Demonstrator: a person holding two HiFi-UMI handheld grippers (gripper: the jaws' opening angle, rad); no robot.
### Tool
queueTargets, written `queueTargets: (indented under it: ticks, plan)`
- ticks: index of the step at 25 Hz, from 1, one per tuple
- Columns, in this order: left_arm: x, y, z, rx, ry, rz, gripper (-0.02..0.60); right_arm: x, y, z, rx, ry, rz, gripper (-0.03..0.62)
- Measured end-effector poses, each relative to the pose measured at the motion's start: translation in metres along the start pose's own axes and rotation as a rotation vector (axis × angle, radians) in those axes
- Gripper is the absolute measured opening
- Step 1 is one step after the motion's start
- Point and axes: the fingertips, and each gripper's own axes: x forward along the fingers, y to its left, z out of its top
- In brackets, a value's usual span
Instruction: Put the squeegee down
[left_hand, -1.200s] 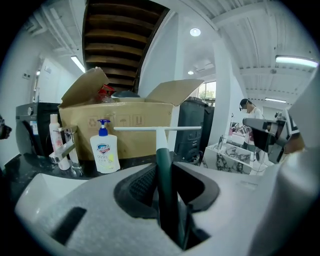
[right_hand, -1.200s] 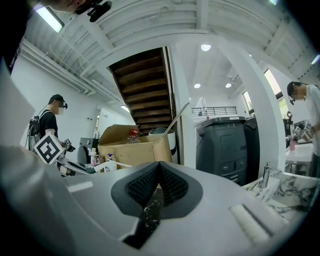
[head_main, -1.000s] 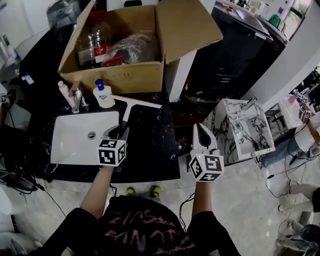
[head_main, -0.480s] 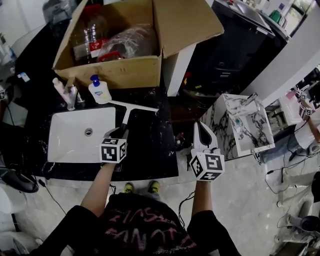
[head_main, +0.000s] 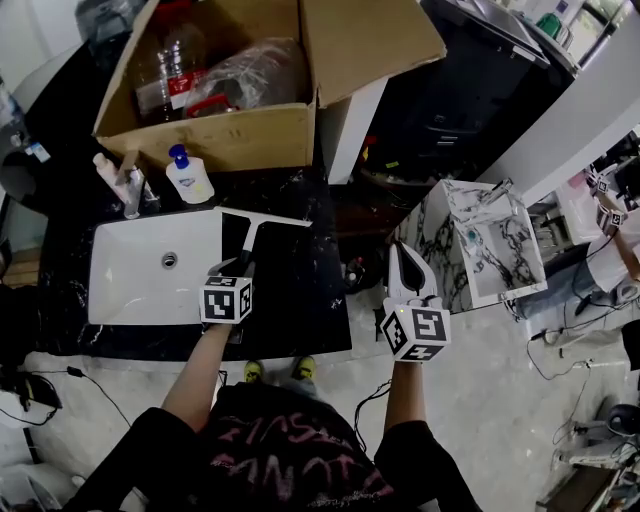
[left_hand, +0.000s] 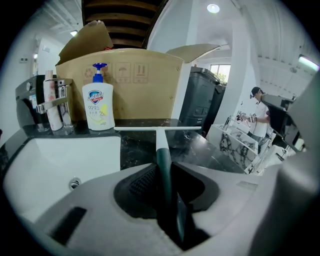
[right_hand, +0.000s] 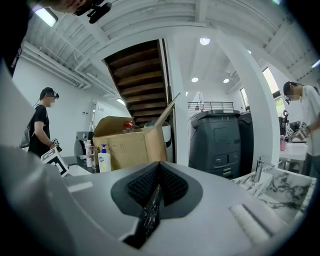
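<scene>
Two grippers show: the left gripper (head_main: 243, 262) and the right gripper (head_main: 401, 252). One squeegee (head_main: 262, 220), one soap bottle (head_main: 188, 180), one cardboard box (head_main: 215, 145). One white sink (head_main: 140, 290) with one tap (head_main: 130, 192) in the worktop (head_main: 300, 300). One marbled basin (head_main: 490, 250) at three o'clock. Two bystanders (right_hand: 40, 125) in the right gripper view.

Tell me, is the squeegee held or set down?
Held: the left gripper is clamped on the squeegee handle; whether its blade touches the counter, cannot tell.
</scene>
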Motion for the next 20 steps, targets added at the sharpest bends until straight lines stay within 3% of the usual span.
queueTargets:
  ticks: [20]
  plan:
    - [0.018,-0.003,-0.015,-0.010,0.059,-0.006,0.101,0.003,-0.012,-0.009,-0.001,0.023,-0.010,0.011]
